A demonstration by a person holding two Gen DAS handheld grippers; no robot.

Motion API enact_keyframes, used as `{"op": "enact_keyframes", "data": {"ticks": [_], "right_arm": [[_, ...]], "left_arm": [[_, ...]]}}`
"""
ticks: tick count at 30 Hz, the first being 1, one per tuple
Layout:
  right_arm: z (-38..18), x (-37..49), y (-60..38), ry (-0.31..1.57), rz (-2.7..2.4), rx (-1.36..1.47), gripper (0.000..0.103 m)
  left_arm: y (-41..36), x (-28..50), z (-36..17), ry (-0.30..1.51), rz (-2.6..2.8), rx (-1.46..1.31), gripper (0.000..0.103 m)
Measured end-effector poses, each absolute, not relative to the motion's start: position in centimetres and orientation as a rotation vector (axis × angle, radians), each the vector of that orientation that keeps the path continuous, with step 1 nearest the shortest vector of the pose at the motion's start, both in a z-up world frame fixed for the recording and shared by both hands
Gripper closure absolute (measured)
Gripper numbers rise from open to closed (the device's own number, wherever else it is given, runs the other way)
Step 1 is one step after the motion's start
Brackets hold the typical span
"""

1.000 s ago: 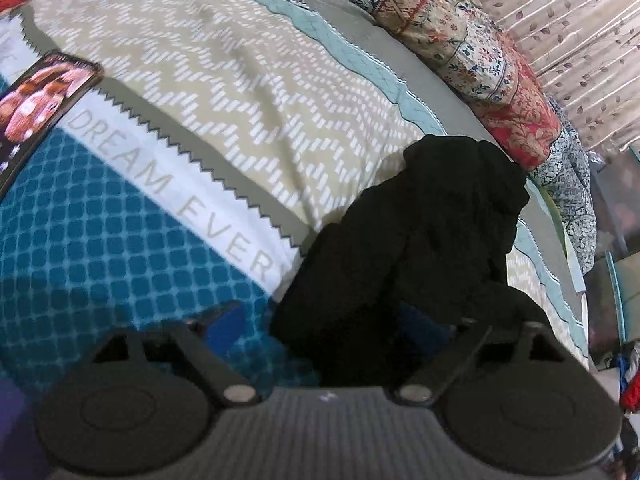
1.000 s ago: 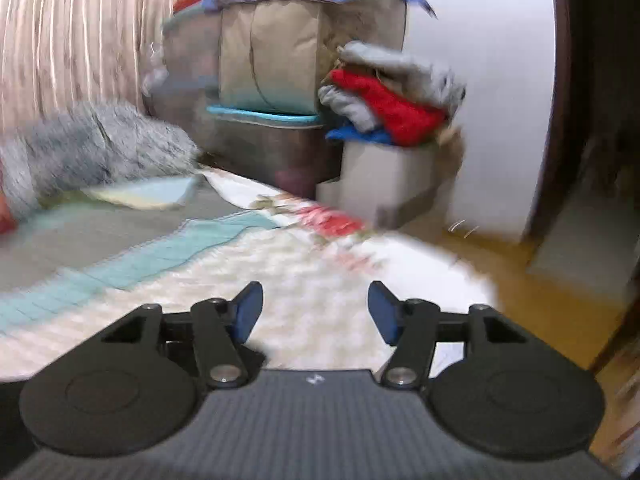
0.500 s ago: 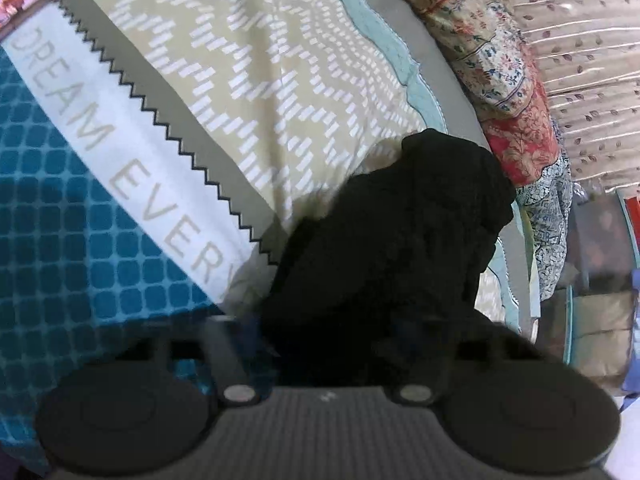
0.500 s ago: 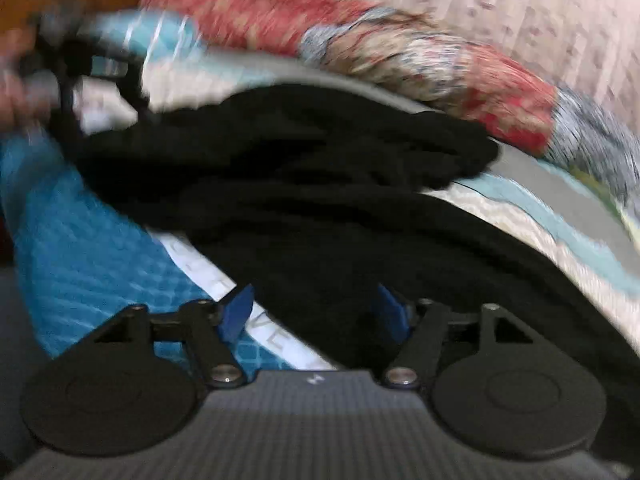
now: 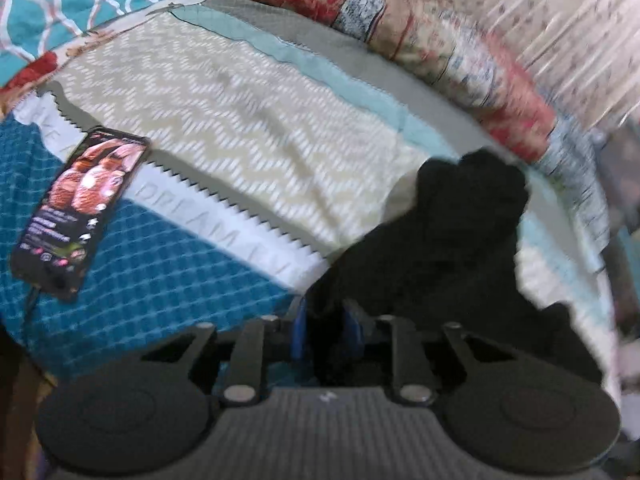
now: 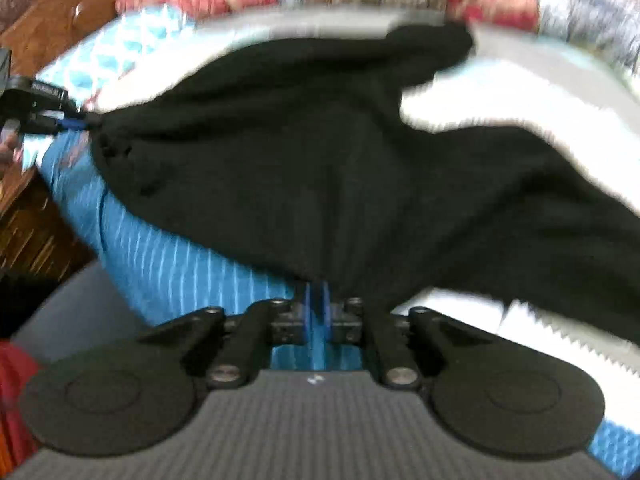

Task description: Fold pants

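Note:
The black pants (image 5: 440,248) lie crumpled on the patterned bedspread (image 5: 240,140). In the left wrist view my left gripper (image 5: 325,320) has its jaws closing, and black fabric is bunched between its blue pads at the near end of the heap. In the right wrist view the pants (image 6: 320,160) stretch wide across the bed. My right gripper (image 6: 317,300) is closing too, its pads almost together and pinching the pants' near edge. The left gripper (image 6: 74,123) shows at the far left there, holding a corner of the cloth taut.
A phone (image 5: 80,216) with a lit screen lies on the blue part of the bedspread at left. Rolled floral quilts (image 5: 440,52) line the far side. A teal pillow (image 5: 80,8) and a wooden headboard (image 6: 40,40) stand at the head end.
The left gripper's jaws came together on the pants and lifted a little. The right gripper swung from facing the room to the pants and closed on their near edge.

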State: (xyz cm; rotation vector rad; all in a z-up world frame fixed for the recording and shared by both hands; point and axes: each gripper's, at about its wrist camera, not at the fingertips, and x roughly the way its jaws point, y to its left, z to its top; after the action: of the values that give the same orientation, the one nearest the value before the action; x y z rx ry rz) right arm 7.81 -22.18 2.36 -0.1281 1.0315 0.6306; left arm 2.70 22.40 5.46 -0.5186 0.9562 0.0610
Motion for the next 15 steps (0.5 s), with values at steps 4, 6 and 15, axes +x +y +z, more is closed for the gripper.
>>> {"op": "enact_keyframes", "data": {"ticks": [4,6,15], "right_arm": [[4.4,11.5,-23.4,0.984,0.559,-0.101,0.079],[6.6,14.4,-24.6,0.914,0.515,-0.008,0.068],[8.7,32.1,-21.8,0.760,0.334,0.057,0.056]], "left_arm": [[24.5,4.6,6.4,0.881,0.069,-0.535,0.051],[24.8,6.6,7.4,0.810,0.060,-0.503,0.049],[17.8,22.7,5.1,0.764,-0.150,-0.206,0.013]]}}
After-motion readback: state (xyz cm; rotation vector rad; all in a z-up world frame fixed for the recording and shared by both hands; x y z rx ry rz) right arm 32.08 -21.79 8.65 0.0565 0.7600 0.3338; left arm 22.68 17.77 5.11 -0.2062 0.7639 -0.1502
